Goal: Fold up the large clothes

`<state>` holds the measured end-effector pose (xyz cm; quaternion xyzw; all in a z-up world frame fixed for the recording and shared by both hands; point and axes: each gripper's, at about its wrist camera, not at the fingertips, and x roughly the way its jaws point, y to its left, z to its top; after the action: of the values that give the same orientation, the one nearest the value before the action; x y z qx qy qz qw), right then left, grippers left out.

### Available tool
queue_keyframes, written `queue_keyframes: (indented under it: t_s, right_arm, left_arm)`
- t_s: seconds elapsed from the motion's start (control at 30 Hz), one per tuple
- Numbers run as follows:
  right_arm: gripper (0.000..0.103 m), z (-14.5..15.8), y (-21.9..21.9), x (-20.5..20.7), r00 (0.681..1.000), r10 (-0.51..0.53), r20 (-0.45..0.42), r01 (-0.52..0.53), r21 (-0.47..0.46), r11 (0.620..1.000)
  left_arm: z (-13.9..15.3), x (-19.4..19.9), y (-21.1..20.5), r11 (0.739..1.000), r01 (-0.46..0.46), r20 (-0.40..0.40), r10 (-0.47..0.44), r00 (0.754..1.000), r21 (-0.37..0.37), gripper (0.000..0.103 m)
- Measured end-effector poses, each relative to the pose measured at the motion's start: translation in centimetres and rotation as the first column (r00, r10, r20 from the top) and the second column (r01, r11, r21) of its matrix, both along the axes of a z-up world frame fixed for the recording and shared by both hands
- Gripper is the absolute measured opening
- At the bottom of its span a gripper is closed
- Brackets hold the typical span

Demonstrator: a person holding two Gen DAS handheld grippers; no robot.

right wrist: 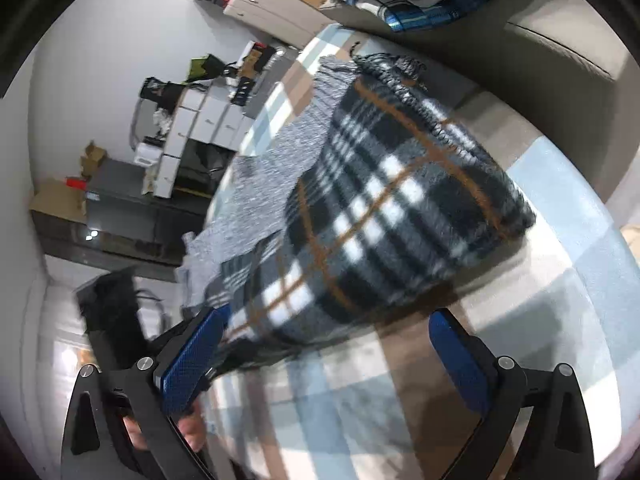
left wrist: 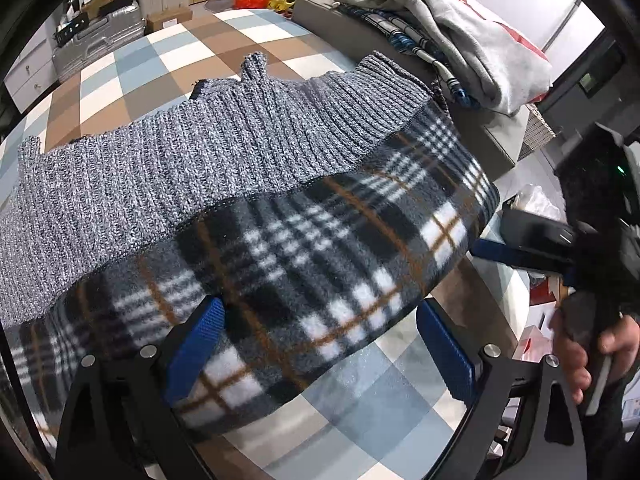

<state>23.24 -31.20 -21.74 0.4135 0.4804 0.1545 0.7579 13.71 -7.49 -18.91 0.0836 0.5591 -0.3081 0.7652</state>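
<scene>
Lying partly folded on the checked table cover (left wrist: 360, 400), with the plaid fleece lining (left wrist: 320, 248) turned up and the gray knit side (left wrist: 160, 176) behind it: a big knit garment with a thick, rounded fold near the table edge. Left gripper (left wrist: 320, 352) spread wide, blue pads on each side of the plaid fold, nothing pinched. Right gripper (right wrist: 332, 356) also spread wide at the other end of the fold, one pad touching or nearly touching the cloth; too blurry to be sure. Could go wrong: thick fleece springing back open, since nothing holds it down. Could slide off the edge. Could bunch up crooked if only one layer gets pinched. Could bump the gray sweatshirt (left wrist: 460, 20) pile close by.
</scene>
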Motion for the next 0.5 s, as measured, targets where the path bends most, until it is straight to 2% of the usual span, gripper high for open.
queue_keyframes:
  t_s: [0.13,0.37,0.5]
  right_arm:
    - [0.103,-0.8,0.1,1.5,0.999,-0.046,-0.019,0.045,-0.025,0.999]
    - [0.103,-1.3,1.4,2.6,0.999,-0.053,0.001,0.053,-0.099,0.994]
    - [0.103,-1.1,1.7,3.2,0.997,-0.068,0.032,0.072,-0.131,0.989]
  left_arm:
    - [-0.1,-0.1,0.6,1.0,0.004,0.008,-0.004,1.0,-0.015,0.095]
    - [-0.3,-1.8,0.6,0.997,0.072,0.081,-0.071,0.994,-0.004,0.096]
    - [-0.3,-2.1,1.4,0.996,0.086,0.081,-0.083,0.993,-0.03,0.096]
